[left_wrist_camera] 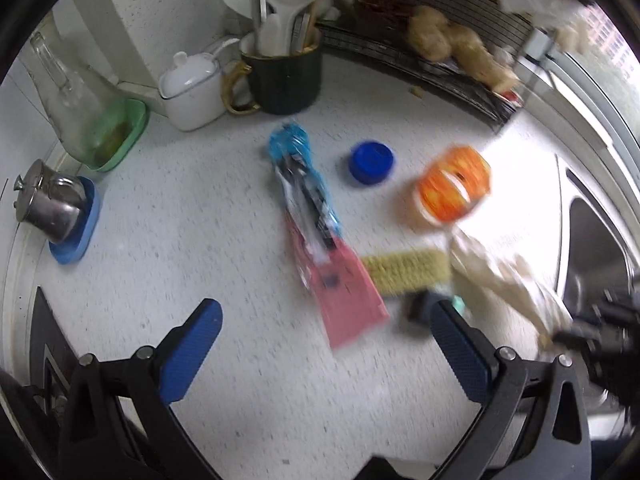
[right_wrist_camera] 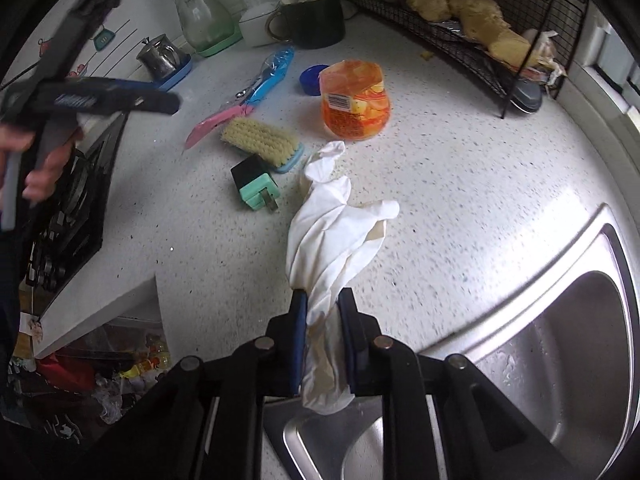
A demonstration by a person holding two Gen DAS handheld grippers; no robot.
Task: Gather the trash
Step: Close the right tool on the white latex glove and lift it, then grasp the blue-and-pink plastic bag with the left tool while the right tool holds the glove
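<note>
My right gripper (right_wrist_camera: 322,300) is closing on a white rubber glove (right_wrist_camera: 332,220); the pads pinch its cuff and the rest trails over the speckled counter (right_wrist_camera: 460,200). In the left wrist view the glove (left_wrist_camera: 504,272) is blurred at the right. My left gripper (left_wrist_camera: 324,308) is open above the counter, with the pink end of a blue-and-pink wrapper (left_wrist_camera: 308,216) lying between and below its fingers. Beyond it are a blue cap (left_wrist_camera: 371,161) and an orange jelly cup (left_wrist_camera: 454,184). The right wrist view shows the wrapper (right_wrist_camera: 256,88), cap (right_wrist_camera: 312,78) and cup (right_wrist_camera: 356,100) too.
A scrub brush (right_wrist_camera: 260,140) and a black-and-green plug (right_wrist_camera: 254,184) lie mid-counter. A steel sink (right_wrist_camera: 560,320) is at the right, a wire rack (right_wrist_camera: 480,40) at the back. A dark mug (left_wrist_camera: 284,76) of utensils, a white pot (left_wrist_camera: 192,92), a stove (right_wrist_camera: 68,208) and trash (right_wrist_camera: 100,360) below the counter edge are also in view.
</note>
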